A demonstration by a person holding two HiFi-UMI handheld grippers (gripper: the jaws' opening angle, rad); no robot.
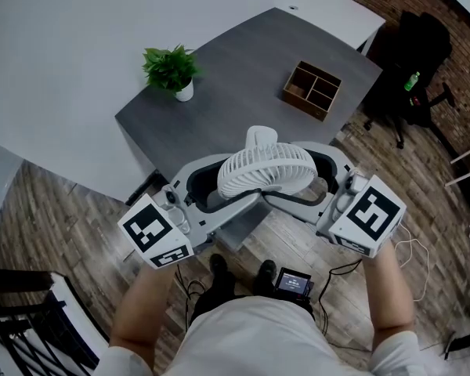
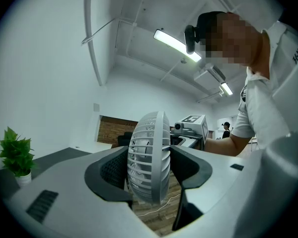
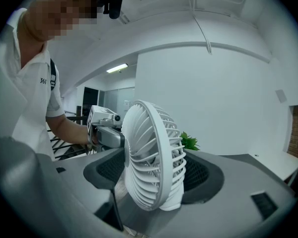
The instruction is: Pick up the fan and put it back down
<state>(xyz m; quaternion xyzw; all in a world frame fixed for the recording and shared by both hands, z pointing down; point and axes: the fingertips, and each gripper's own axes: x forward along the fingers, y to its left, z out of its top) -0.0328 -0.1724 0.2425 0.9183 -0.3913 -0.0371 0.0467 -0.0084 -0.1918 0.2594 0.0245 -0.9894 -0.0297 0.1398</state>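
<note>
Gripping the fan [image 1: 265, 171] from either side, the left gripper [image 2: 149, 170] and right gripper [image 3: 154, 175] clamp it wide-jawed in mid-air over the desk's [image 1: 235, 92] near edge. Beyond lies bare desktop between plant [image 1: 172, 69], far left, and wooden box [image 1: 312, 90], far right.

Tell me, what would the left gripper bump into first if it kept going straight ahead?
The fan: it sits clamped between the jaws of the left gripper. Straight behind the fan the right gripper faces it, so that would probably come next, though the depth is hard to judge.
</note>
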